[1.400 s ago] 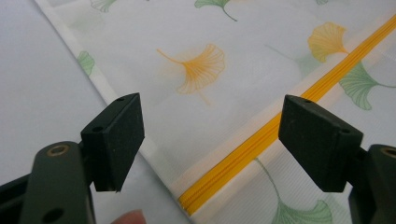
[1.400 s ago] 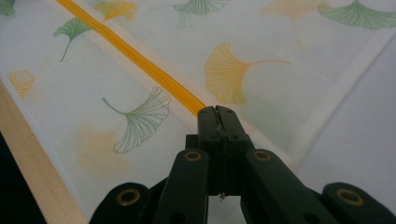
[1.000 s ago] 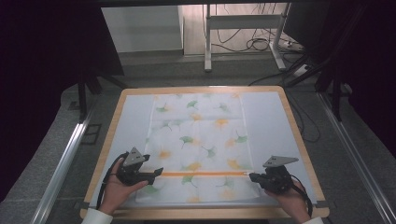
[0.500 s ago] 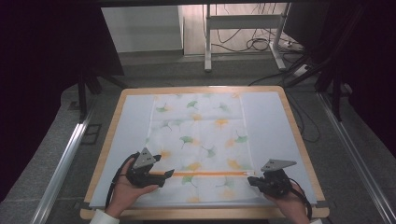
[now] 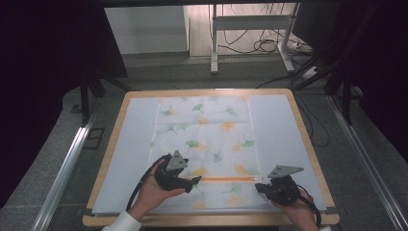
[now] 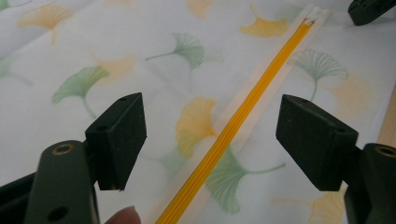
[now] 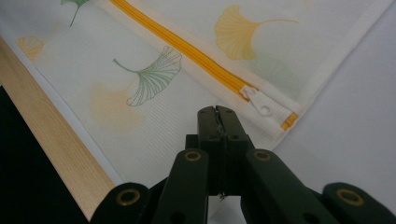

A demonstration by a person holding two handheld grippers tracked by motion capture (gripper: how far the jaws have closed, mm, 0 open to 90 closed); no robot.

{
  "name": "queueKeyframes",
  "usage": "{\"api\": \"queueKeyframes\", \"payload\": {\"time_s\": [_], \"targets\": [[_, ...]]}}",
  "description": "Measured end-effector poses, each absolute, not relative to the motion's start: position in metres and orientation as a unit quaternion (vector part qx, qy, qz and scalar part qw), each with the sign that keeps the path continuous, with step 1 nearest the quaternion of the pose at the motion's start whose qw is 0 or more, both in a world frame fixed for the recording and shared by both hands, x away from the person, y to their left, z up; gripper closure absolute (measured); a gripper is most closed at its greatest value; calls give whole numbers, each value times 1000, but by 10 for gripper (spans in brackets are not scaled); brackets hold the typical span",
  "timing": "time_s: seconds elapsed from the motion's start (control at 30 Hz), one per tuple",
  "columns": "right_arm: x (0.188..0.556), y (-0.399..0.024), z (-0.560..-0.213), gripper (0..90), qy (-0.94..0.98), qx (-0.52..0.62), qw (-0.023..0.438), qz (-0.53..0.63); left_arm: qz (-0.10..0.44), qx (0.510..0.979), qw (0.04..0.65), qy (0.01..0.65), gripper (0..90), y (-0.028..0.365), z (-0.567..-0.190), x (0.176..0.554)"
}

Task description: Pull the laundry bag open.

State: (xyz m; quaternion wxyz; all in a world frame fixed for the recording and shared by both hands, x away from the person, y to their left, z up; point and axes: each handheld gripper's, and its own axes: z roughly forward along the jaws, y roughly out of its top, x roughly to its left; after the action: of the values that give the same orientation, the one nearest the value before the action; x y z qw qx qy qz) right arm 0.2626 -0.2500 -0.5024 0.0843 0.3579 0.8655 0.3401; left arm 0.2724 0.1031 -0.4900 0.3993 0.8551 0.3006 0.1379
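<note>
Your left gripper (image 5: 192, 182), jaws wide, has moved in over the orange zipper (image 6: 233, 128); right gripper (image 7: 217, 112) closed, near the pull (image 7: 259, 103).

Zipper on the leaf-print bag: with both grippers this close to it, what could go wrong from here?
The right gripper is shut just short of the white zipper pull; pressing down there could pinch the thin mesh bag instead. The left gripper straddles the orange zipper open, so closing might bunch fabric rather than pin it, letting the bag slide on the smooth table cover.
</note>
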Motion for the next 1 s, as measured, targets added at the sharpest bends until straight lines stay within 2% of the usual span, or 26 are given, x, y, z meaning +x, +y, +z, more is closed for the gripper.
{"api": "queueKeyframes", "payload": {"time_s": [0.2,0.7,1.0], "targets": [[259,-251,-503,889,864,362,88,338,123,863,396,288,244,81,-490,278],[251,-257,-508,888,865,375,89,322,83,885,381,253,338,22,-491,293],[253,-257,-510,886,866,377,88,317,75,890,381,240,356,3,-492,300]]}}
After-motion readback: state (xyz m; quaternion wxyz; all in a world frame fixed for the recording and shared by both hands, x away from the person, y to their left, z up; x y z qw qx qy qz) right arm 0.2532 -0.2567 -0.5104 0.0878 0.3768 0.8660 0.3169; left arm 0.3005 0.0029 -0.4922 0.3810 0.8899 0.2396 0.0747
